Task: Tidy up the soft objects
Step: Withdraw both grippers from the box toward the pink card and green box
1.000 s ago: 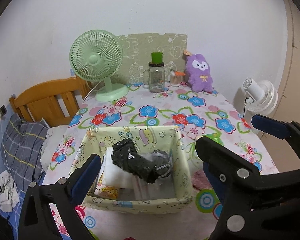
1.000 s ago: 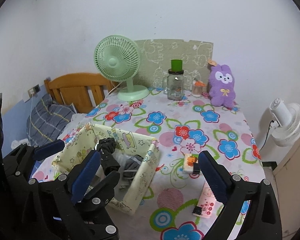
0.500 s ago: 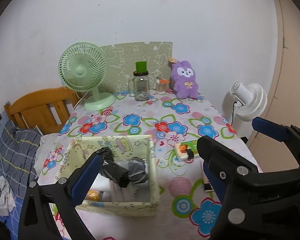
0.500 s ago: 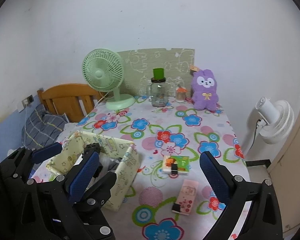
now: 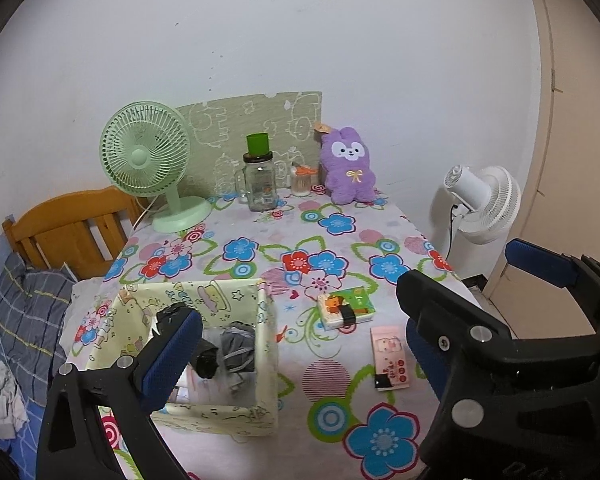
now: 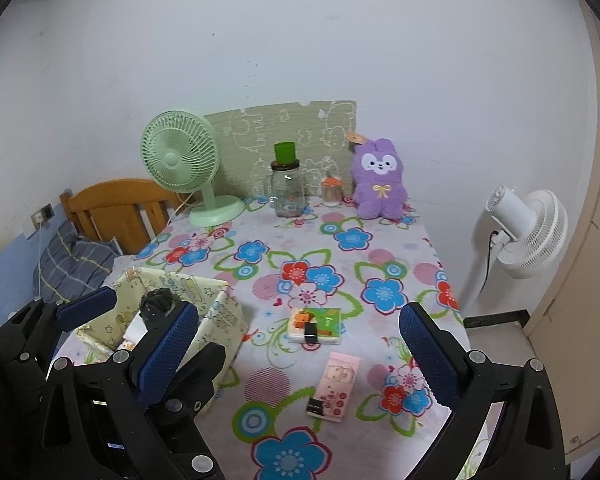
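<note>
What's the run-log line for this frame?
left tool: open, empty | right tool: open, empty | yellow printed fabric bin: holds dark bundles | pink tissue pack: on tablecloth

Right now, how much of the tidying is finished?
Partly done, it seems: dark and grey soft bundles already sit in the fabric bin. Nothing is in hand; the left gripper and right gripper have jaws wide apart. The green tissue pack, pink pack and purple plush still lie on the table.
</note>
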